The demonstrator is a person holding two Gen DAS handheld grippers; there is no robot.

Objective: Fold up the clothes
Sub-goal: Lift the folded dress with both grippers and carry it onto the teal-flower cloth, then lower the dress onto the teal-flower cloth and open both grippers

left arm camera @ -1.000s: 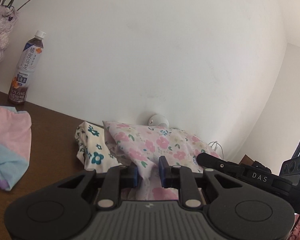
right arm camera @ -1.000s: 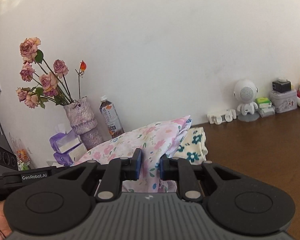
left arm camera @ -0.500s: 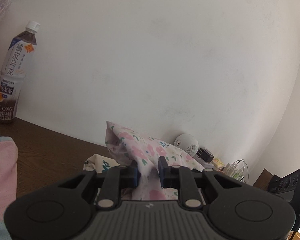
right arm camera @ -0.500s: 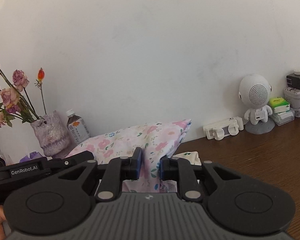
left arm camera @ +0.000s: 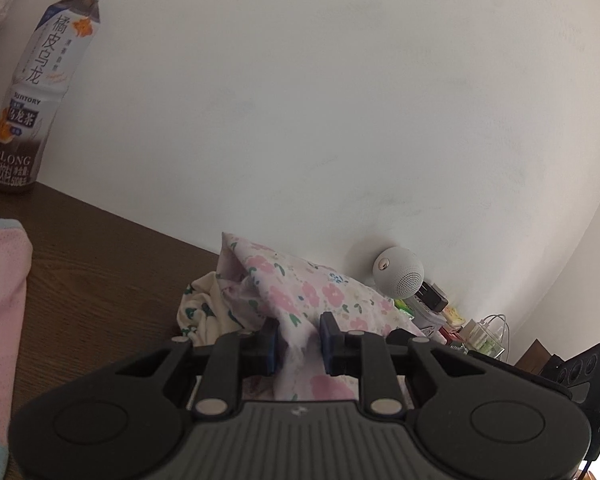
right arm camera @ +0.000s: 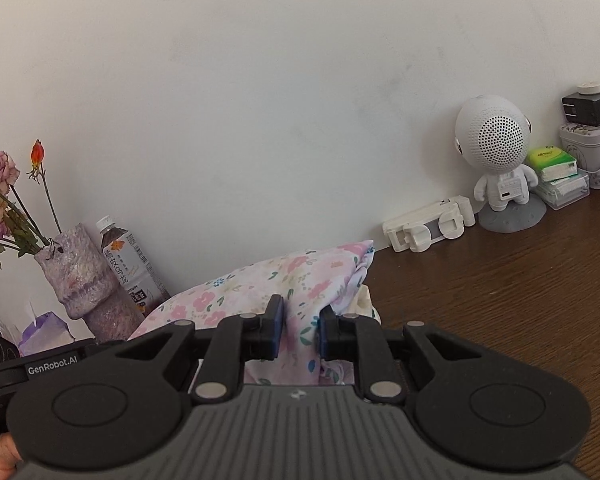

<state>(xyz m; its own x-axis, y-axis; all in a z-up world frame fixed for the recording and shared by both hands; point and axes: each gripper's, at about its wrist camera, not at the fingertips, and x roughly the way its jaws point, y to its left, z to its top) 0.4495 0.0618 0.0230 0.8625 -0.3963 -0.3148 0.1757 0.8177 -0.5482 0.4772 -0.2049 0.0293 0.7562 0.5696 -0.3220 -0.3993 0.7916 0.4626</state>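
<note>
Pink floral cloth [left arm camera: 300, 300] hangs pinched in both the left gripper [left arm camera: 299, 340] and right gripper [right arm camera: 300, 330], raised over the brown table [right arm camera: 500, 300], perhaps brushing the cream garment [left arm camera: 204, 312] beneath. Since earlier, both grippers have moved closer to the wall; the bottle [left arm camera: 40, 80] looms larger.

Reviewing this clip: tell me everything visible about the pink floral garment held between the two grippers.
The pink floral garment looks like thin, soft woven fabric, pale pink-white with pink blossoms, green leaves and a few blue sprigs. It is doubled over, its upper edge stretched between the left hand-held gripper and the right hand-held gripper, each pinching a bunched fold. It hangs above the brown table, partly covering a cream cloth with teal flowers.
</note>
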